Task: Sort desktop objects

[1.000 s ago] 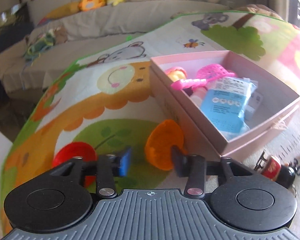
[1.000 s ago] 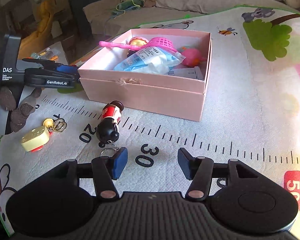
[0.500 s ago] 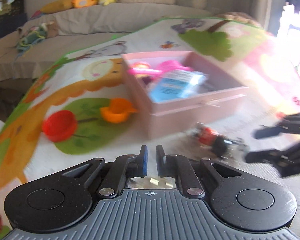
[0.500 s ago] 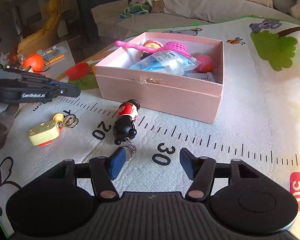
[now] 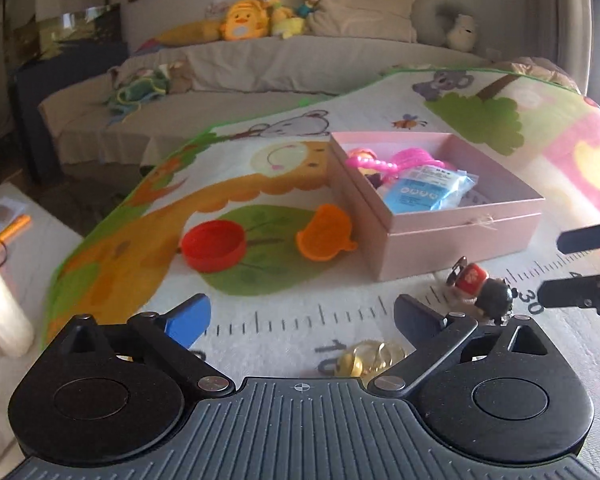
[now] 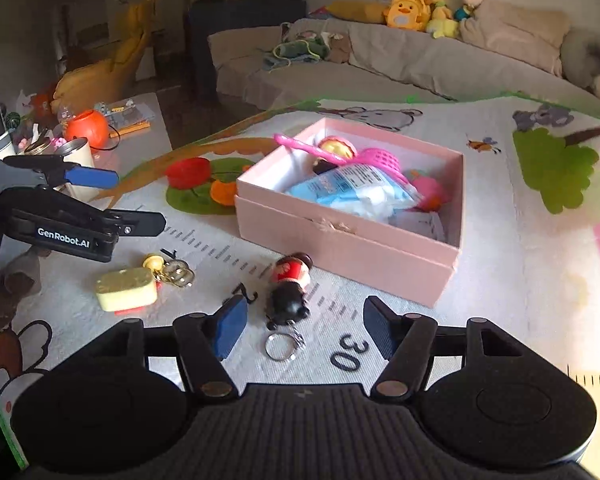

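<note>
A pink box (image 5: 460,228) (image 6: 340,248) holding a blue packet and pink toys stands on the play mat. In front of it lies a doll keychain (image 6: 290,288) (image 5: 480,288). Its ring rests between the fingers of my right gripper (image 6: 306,328), whose jaws are opening and touch nothing. A yellow keychain (image 6: 126,290) (image 5: 366,358) lies to the left, just under my left gripper (image 5: 304,320) (image 6: 128,200). The left jaws are opening wide with nothing between them. A red bowl (image 5: 214,246) and an orange cup (image 5: 324,238) sit left of the box.
A sofa (image 5: 300,60) with plush toys runs along the back. At the left, off the mat's edge, a low table (image 6: 140,120) carries an orange ball (image 6: 86,130), a cup and small clutter. My right gripper's fingers (image 5: 580,236) reach in at the right edge.
My left gripper left the orange cup, shut, swung over the ruler strip and now stands wide open above the yellow keychain. My right gripper closed in on the doll keychain and opened slightly.
</note>
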Tool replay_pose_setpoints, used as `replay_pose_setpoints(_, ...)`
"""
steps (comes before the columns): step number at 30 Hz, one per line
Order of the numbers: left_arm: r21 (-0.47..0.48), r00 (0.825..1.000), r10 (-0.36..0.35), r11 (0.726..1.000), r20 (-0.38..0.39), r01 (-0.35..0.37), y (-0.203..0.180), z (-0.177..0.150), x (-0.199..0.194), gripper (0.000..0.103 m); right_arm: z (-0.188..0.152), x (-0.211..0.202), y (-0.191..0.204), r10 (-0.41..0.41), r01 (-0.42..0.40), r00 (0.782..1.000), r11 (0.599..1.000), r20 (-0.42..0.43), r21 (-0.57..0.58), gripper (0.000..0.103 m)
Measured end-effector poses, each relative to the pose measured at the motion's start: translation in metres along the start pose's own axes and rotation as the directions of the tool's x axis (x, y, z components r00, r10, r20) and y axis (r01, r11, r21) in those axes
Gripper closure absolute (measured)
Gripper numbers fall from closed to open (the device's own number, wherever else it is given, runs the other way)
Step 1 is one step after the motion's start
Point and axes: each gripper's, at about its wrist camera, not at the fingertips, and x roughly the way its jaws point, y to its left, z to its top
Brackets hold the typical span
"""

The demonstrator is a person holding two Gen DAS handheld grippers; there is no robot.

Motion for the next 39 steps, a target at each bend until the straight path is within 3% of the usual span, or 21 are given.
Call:
replay_pose_setpoints(1,-0.011,1.000,-0.019,1.000,0.001,0.019,0.005,-0.005,-0.004,0.002,0.008,0.003,0.011,0.008,-0.008,1.000,0.999,0.008,-0.046,0.041)
replay_pose_setpoints(3,-0.017,1.000,-0.002,1.000,0.018,0.003,0.015,-0.013,-0.011,0.001,0.023,0.011,0.036,0.014,-0.010,1.000,0.988,0.026,-0.155,0.062)
replay_pose_setpoints(6,-0.029,0.992,0.122,0.992,0.026,-0.121,0.035,-0.019,-0.014,0.000,0.044,0.030,0.072,0.036,-0.026,0.999,0.958,0.030,-0.285,0.067)
replay_pose_setpoints(8,-0.066,0.986,0.165,0.984,-0.003,-0.165,0.052,-0.022,-0.012,0.000,0.056,0.052,0.097,0.029,-0.021,0.999,0.935,0.019,-0.353,0.068)
replay_pose_setpoints(11,-0.126,0.989,0.145,0.981,-0.035,-0.148,0.068,-0.028,-0.009,0.000,0.069,0.091,0.127,-0.011,0.014,1.000,0.910,0.011,-0.415,0.070)
replay_pose_setpoints(16,-0.182,0.993,0.106,0.977,-0.042,-0.112,0.080,-0.038,-0.012,0.000,0.078,0.161,0.146,-0.172,0.147,0.985,0.870,-0.009,-0.470,0.077)
replay_pose_setpoints(19,-0.194,0.995,0.093,0.976,-0.045,-0.100,0.080,-0.040,-0.013,0.000,0.081,0.180,0.146,-0.203,0.166,0.979,0.860,-0.025,-0.484,0.097)
replay_pose_setpoints(20,-0.195,0.995,0.093,0.976,-0.048,-0.100,0.080,-0.041,-0.012,0.000,0.082,0.181,0.145,-0.196,0.159,0.980,0.860,-0.025,-0.484,0.099)
replay_pose_setpoints(24,-0.193,0.994,0.097,0.975,-0.054,-0.106,0.077,-0.040,-0.013,0.000,0.084,0.146,0.146,-0.127,0.131,0.991,0.884,0.039,-0.449,0.099)
replay_pose_setpoints(28,-0.186,0.995,0.088,0.978,-0.043,-0.095,0.068,-0.036,-0.018,0.000,0.080,0.078,0.130,-0.038,0.069,0.995,0.923,0.087,-0.379,0.099)
replay_pose_setpoints(31,-0.159,0.998,0.059,0.985,-0.017,-0.061,0.052,-0.032,-0.025,0.000,0.061,0.032,0.109,0.008,0.009,0.999,0.946,0.052,-0.325,0.099)
replay_pose_setpoints(36,-0.059,1.000,0.030,0.998,0.009,-0.029,0.012,-0.026,-0.033,0.000,0.006,-0.003,0.079,0.060,-0.060,0.998,0.961,-0.008,-0.270,0.098)
replay_pose_setpoints(39,-0.005,1.000,0.008,1.000,-0.011,-0.008,-0.010,-0.027,-0.032,0.000,-0.019,-0.018,0.065,0.096,-0.096,0.995,0.967,-0.009,-0.237,0.090)
